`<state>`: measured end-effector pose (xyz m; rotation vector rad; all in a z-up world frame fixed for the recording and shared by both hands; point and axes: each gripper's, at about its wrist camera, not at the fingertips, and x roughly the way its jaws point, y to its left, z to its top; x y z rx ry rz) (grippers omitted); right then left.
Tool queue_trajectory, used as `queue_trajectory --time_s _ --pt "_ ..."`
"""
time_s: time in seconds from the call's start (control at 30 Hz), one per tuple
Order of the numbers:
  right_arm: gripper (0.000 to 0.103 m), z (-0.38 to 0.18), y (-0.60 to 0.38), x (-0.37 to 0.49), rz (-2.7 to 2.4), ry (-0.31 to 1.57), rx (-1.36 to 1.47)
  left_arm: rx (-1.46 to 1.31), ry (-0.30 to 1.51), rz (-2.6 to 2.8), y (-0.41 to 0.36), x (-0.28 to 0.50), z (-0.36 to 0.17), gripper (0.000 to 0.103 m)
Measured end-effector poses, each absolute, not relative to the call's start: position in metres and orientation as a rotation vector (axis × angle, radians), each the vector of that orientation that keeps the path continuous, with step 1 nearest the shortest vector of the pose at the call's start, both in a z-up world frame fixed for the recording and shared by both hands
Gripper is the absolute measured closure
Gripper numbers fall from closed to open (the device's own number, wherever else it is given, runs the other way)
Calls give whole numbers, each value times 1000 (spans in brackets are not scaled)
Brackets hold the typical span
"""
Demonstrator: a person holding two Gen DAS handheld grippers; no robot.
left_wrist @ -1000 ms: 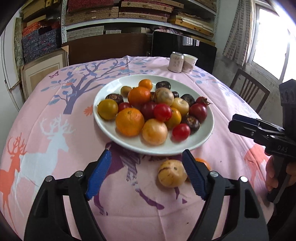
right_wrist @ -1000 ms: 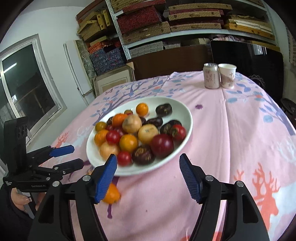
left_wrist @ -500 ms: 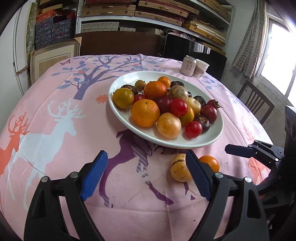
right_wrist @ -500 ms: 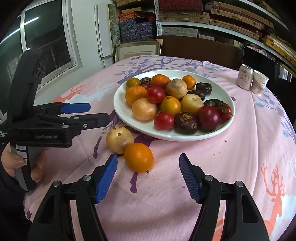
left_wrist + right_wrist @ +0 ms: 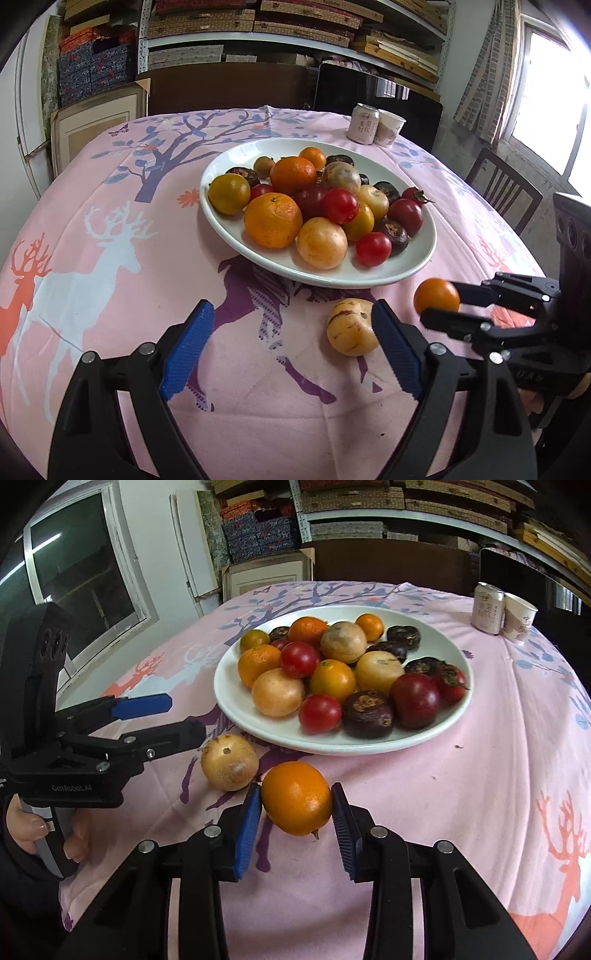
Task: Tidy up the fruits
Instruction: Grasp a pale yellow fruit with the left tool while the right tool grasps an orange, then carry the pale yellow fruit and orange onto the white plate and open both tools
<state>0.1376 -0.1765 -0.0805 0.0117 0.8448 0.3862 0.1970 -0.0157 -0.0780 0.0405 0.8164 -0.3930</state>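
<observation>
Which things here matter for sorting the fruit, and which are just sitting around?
For the job: round orange fruit between the closing right gripper fingers; striped yellow fruit; white oval plate of fruit; left gripper.
Lying about: pale drink can; paper cup.

From my seat I could not read the print on the can [image 5: 364, 123] or the paper cup [image 5: 389, 128]; it was too small. My left gripper's [image 5: 291, 347] right finger covered one edge of the pale striped fruit [image 5: 350, 326]. The right gripper's [image 5: 295, 805] pads hid both flanks of the orange [image 5: 296, 797], so I could not see the contact itself. Fruit piled on the white plate [image 5: 458, 701] hid whatever lay beneath it. The lower frame edges cut off both gripper bodies.
</observation>
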Motion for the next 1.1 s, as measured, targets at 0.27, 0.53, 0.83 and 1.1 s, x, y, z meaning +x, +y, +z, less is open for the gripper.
queue_trajectory --time_s 0.27,0.53,0.83,1.1 --pt "64 -76 -232 130 224 822 77 248 848 -425 -58 186 -94 17" --pt "64 -77 -236 129 241 815 83 254 864 -432 -63 186 -97 17" --pt "64 -77 -237 130 239 817 89 249 892 -448 -64 191 -102 59" --pt "64 -76 -237 129 238 815 93 248 861 -479 -65 184 -97 65"
